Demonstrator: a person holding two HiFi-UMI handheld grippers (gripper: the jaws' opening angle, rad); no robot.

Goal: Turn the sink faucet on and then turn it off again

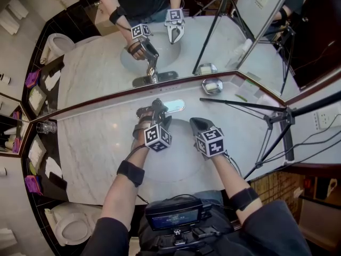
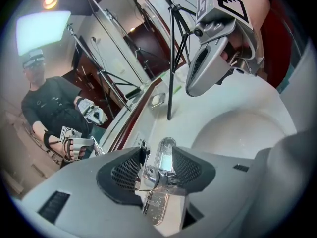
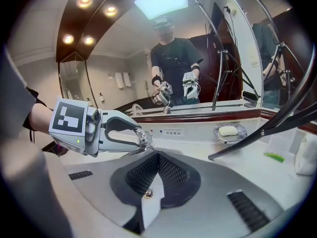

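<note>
In the head view the left gripper [image 1: 154,110] covers most of the faucet [image 1: 171,106], so only the chrome base plate shows past it. The spout mouth is hidden, and no view shows whether water is running. The left gripper view shows the faucet lever [image 2: 149,175] filling the gap between the two mesh pads, so that gripper [image 2: 157,166] is clamped on the lever. The lower body of the faucet is cut off behind the gripper's grey shell. The faucet stands at 12 o'clock on the rim of the sink basin [image 1: 178,170], just below the mirror [image 1: 96,63]. The right gripper [image 1: 194,122] hangs over the basin at about 3 o'clock from the left one, apart from it and touching nothing. In its own view the pads are pressed together with nothing between them [image 3: 155,166]. Its marker cube hides the hand behind it. A black tripod [image 1: 277,117] stands at 3 o'clock of the basin, with one leg slanting across the marble counter [image 1: 90,143] towards the soap dish [image 1: 212,86] at 1 o'clock. A glass [image 1: 47,127] sits at the counter's far edge at 9 o'clock. The stretch of counter between the glass and the basin is bare. The front rim of the basin is cut off by the chest rig [image 1: 173,215] at 6 o'clock.
</note>
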